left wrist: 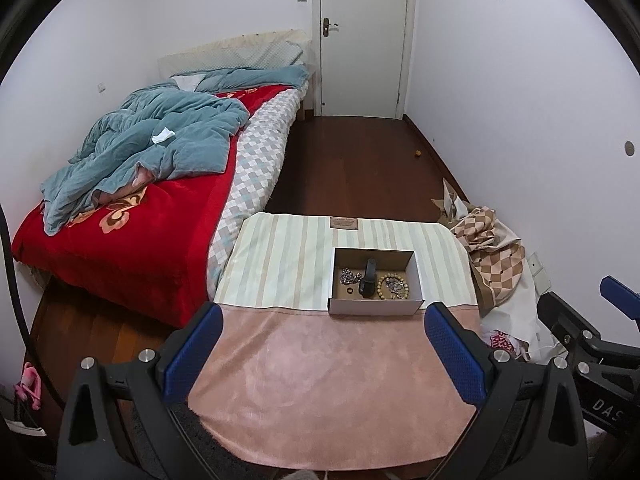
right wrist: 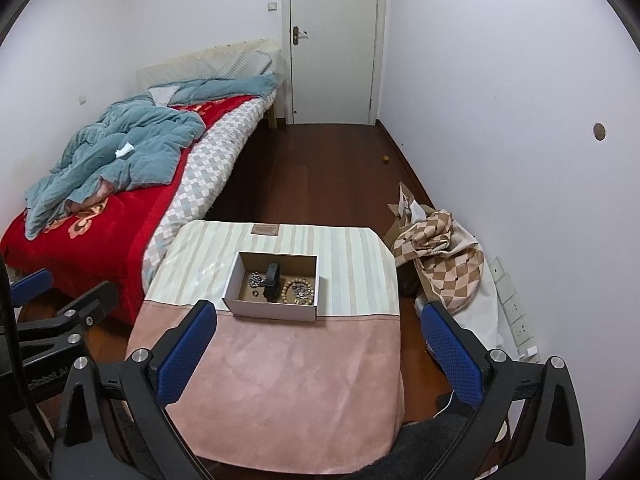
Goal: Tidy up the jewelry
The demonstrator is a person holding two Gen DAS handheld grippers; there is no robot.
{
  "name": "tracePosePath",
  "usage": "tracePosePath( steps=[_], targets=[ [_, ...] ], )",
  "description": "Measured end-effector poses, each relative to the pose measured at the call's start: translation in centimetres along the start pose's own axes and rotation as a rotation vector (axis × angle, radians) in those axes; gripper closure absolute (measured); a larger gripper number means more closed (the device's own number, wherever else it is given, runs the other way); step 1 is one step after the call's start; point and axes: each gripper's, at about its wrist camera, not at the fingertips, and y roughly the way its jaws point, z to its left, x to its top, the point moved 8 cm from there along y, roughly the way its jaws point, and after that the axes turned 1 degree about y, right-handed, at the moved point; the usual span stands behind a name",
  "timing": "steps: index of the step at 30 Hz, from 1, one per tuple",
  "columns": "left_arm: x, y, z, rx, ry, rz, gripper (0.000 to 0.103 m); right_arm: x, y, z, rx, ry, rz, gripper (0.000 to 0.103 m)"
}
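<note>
box (left wrist: 376,306) on worktop (left wrist: 320,380), holds bead bracelet (left wrist: 393,286), metal chain (left wrist: 351,277), small ring (left wrist: 349,290), dark upright item (left wrist: 368,278) | all jewelry is seen inside, nothing loose on cloth | task judged done or not yet begun | left gripper (left wrist: 324,344) and right gripper (right wrist: 320,344) held back, fingers spread, empty

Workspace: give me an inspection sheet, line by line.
Surface: table under a pink and striped cloth.
Job's things: open box holding a bead bracelet, a silvery chain, a small ring and a black band.
Clutter: a small tag at the far edge.
Grippers: left gripper and right gripper open, empty, short of the box.
Cables: black cable at left.
Surroundings: unmade bed, closed door, checked fabric pile.
</note>
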Motion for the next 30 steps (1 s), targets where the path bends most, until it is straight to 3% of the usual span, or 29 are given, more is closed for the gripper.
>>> tracePosePath(
  steps=[17, 30],
  targets=[
    [1.1, 9.7, -1.1, 0.058, -0.008, 0.118, 0.000, 0.7, 10.7, -1.2, -0.051, 0.010, 0.113, 0.000],
    [0.7, 12.7, -1.7, 0.063, 0.001, 0.169, 0.000, -0.1, 14.9, -1.2, -0.049, 0.015, 0.177, 0.000]
  ],
)
